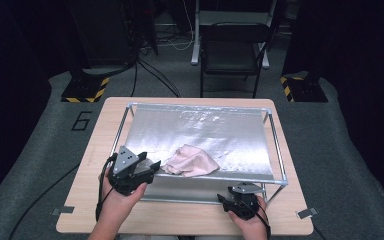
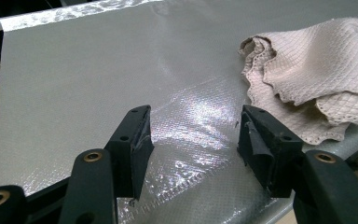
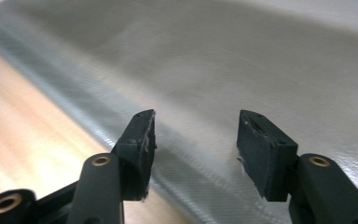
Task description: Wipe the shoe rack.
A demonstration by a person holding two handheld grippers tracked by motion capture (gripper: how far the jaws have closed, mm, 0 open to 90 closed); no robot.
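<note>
A crumpled pale pink cloth [image 1: 192,161] [image 2: 317,70] lies near the front edge of a silver sheet [image 1: 205,130] [image 2: 98,70] [image 3: 237,60], which is stretched on a metal frame [image 1: 276,145]. My left gripper [image 1: 152,169] [image 2: 196,128] is at the sheet's front left, just left of the cloth and pointing toward it. Its jaws stand open with nothing between them. My right gripper [image 1: 240,190] [image 3: 196,130] is low at the front right, over the sheet's front edge. It is open too, with only the sheet behind the gap.
The frame stands on a light wooden table [image 1: 180,217] [image 3: 23,121]. Beyond the table are a black folding chair [image 1: 230,50] and two stands with yellow-and-black striped bases [image 1: 82,92] [image 1: 300,90]. Grey carpet surrounds the table.
</note>
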